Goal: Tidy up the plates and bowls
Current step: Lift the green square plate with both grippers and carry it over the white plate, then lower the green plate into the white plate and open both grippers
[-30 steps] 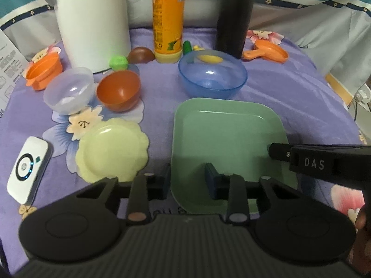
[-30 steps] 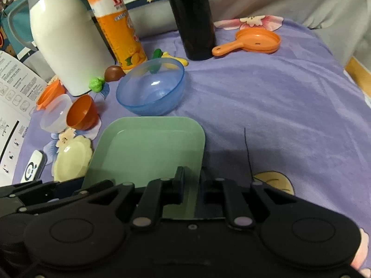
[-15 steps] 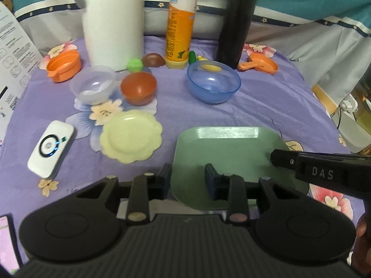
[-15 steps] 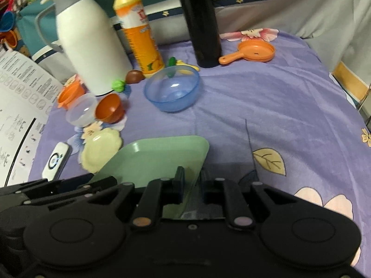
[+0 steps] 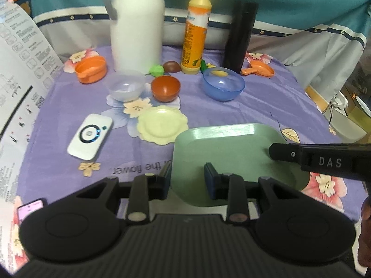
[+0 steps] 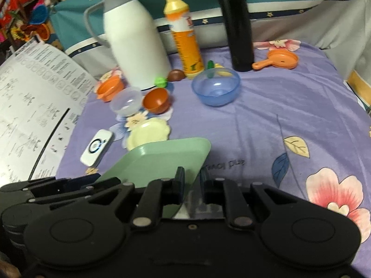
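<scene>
Step in hand: carrying the green square plate [image 5: 222, 148], held off the purple cloth [image 5: 266, 106] over its near edge.

Left gripper [image 5: 187, 178]: jaws narrowly parted and clamped on the plate's near left rim. Right gripper [image 6: 192, 180]: jaws almost closed, pinching the plate's right rim.

The yellow scalloped plate [image 5: 162, 127] lies left of centre; the clear bowl [image 5: 125, 85], brown bowl [image 5: 165, 87] and blue bowl [image 5: 223, 85] stand beyond it.

Next move, as judged: lower the plate level at a bare spot, then free both grips together.

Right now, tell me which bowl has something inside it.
The blue bowl: a yellow piece lies inside it. The clear bowl and brown bowl are empty.
</scene>
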Motion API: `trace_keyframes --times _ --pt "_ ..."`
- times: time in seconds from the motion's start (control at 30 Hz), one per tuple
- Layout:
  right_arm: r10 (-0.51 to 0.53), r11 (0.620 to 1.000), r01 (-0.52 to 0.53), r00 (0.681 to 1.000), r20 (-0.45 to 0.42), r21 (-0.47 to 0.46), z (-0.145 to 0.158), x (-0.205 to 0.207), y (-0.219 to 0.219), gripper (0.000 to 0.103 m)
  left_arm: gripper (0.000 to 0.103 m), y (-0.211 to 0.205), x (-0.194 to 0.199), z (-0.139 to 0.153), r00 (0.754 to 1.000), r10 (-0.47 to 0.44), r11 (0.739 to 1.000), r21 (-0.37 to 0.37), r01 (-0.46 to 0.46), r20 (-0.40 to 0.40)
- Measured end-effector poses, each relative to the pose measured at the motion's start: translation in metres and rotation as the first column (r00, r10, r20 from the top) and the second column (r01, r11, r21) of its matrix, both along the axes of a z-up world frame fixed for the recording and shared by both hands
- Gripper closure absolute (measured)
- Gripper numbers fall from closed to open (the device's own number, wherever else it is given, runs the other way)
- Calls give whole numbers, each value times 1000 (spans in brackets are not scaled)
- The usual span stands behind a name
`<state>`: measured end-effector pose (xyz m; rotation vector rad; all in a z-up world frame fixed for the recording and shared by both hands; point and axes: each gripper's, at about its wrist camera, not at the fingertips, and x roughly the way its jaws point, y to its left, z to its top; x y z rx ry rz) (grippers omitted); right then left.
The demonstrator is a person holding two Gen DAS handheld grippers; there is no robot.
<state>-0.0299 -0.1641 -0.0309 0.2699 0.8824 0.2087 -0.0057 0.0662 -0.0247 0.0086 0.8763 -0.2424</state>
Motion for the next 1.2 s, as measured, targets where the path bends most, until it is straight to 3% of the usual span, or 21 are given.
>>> trace_keyframes --times 0.2,0.4,0.77,1.2 --pt "61 998 -59 997 49 -33 6 -23 15 89 74 11 -27 3 998 -39 998 43 37 49" --pt "143 987 -135 986 84 -90 2 -43 36 89 74 24 -46 -10 999 -48 995 84 46 19" --pt "238 962 -226 969 68 -151 -14 -64 69 89 74 38 -67 -28 999 -41 991 129 44 -22" --pt "249 956 -247 968 -6 -158 -38 -65 69 89 74 32 -68 -49 996 -59 984 164 70 -74"
